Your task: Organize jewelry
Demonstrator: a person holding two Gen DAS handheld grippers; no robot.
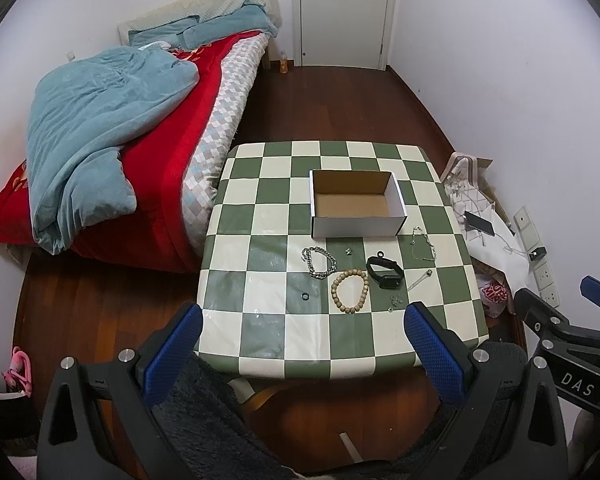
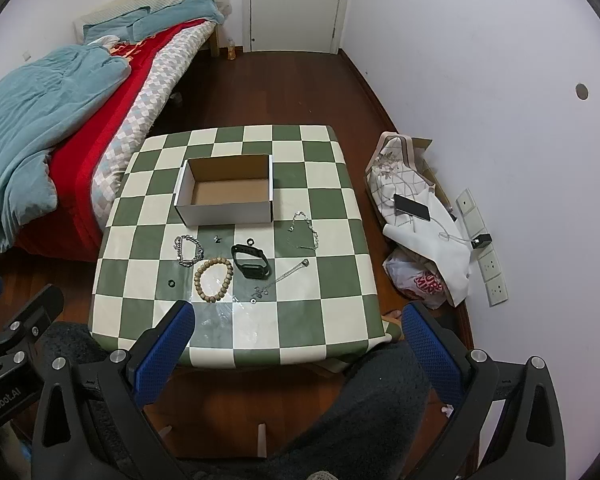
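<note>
An open, empty cardboard box point(image 1: 356, 204) point(image 2: 226, 196) stands on the green and cream checked table point(image 1: 268, 332) point(image 2: 340, 280). In front of it lie a silver chain bracelet point(image 1: 319, 263) point(image 2: 188, 251), a wooden bead bracelet point(image 1: 350, 291) point(image 2: 214, 279), a black watch band point(image 1: 385, 273) point(image 2: 252, 261), a thin silver chain point(image 1: 423, 243) point(image 2: 304, 230), a small black ring point(image 1: 305, 296) point(image 2: 171, 283) and small silver pieces point(image 1: 396, 301) point(image 2: 260, 291). My left gripper point(image 1: 304, 344) and right gripper point(image 2: 300, 344) are open and empty, held above the table's near edge.
A bed point(image 1: 120, 140) with a blue quilt stands left of the table. Bags, a phone point(image 2: 411, 207) and cables lie on the floor at the right by the wall sockets point(image 2: 484, 248). A closed door point(image 1: 346, 12) is at the far end.
</note>
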